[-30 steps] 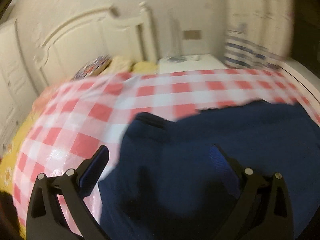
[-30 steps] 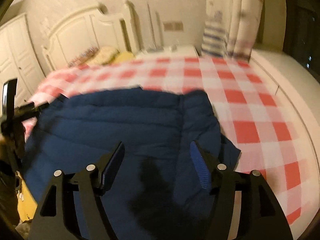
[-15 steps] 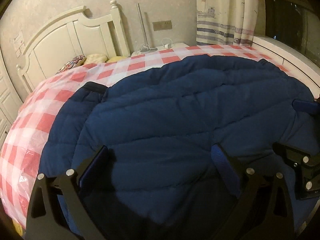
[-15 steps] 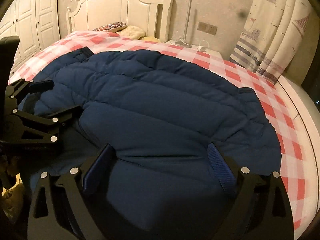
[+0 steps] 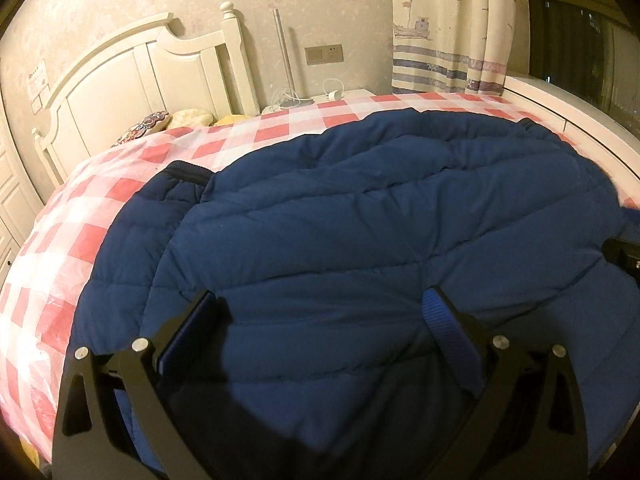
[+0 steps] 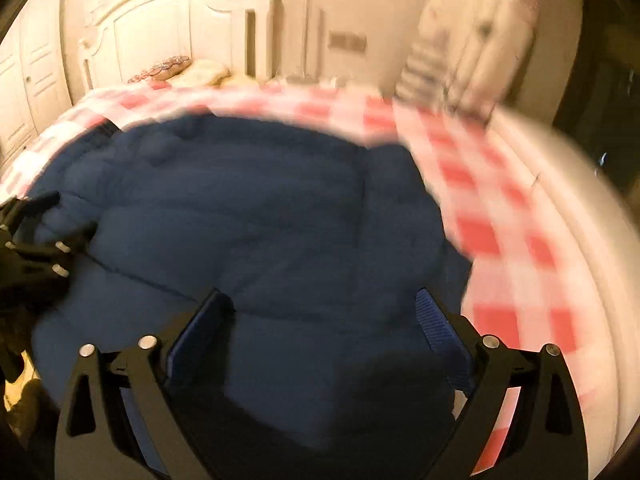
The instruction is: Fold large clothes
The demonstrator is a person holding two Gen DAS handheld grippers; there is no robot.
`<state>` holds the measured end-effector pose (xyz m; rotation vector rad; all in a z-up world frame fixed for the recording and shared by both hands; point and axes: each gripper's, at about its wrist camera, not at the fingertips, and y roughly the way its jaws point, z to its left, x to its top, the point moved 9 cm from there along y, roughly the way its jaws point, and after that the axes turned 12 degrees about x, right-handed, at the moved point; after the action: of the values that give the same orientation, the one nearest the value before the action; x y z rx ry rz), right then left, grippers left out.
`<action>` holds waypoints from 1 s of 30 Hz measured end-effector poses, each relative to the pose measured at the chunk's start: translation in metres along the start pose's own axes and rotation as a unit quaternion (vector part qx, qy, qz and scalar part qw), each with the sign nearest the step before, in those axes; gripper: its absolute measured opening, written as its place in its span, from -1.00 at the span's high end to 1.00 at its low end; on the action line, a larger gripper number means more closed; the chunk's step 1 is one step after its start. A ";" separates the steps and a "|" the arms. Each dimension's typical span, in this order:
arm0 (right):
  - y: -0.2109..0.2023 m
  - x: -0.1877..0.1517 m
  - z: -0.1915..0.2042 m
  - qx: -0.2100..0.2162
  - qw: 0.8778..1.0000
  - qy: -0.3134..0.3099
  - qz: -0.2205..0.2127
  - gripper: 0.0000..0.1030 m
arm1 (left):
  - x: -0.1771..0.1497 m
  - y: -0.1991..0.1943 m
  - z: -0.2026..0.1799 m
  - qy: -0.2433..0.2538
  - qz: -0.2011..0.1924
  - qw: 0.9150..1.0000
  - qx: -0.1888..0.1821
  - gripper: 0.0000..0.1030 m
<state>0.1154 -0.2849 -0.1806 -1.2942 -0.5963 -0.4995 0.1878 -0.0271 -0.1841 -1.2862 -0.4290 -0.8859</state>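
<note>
we've got a dim bedroom w/ warm yellowish light, white headboard (image 5: 132,80) vs textured beige wall (image 5: 320,4), red-white check bedcover (image 5: 60,240), sailboat-print curtain (image 5: 448,24), dark window (image 5: 580,40) on the right

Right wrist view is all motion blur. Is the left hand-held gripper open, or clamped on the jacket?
Observer: The left wrist view is sharp. The left hand-held gripper is open, its fingers spread over the blue quilted jacket with nothing pinched.
Operator: Sleeves?
Observer: One sleeve lies along the jacket's left side in that view. Its dark cuff points toward the headboard.
Operator: Surface flat?
Observer: Mostly. The quilt seams run across it, with light puckers near the far edge. Nothing lies on top.
</note>
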 end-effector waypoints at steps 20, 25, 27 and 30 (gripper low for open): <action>-0.006 -0.002 0.105 0.045 0.992 -0.117 -0.017 -0.89 | -0.037 -0.044 0.012 0.025 -0.016 0.999 0.026 -0.96; 0.017 -0.014 0.103 0.045 0.991 -0.123 -0.006 -0.91 | -0.039 -0.040 0.013 0.020 -0.016 1.000 0.012 -0.96; 0.011 -0.014 0.099 0.040 0.991 -0.126 0.004 -0.90 | -0.038 -0.043 0.021 0.006 -0.008 1.000 0.007 -0.96; -0.007 -0.010 0.084 0.029 0.994 -0.108 -0.007 -0.90 | -0.039 -0.056 0.047 -0.026 -0.016 0.999 0.014 -0.96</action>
<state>0.0924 -0.2040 -0.1685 -1.2977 -0.7944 -0.3528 0.1301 0.0291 -0.1640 -1.2817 -0.5021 -0.8715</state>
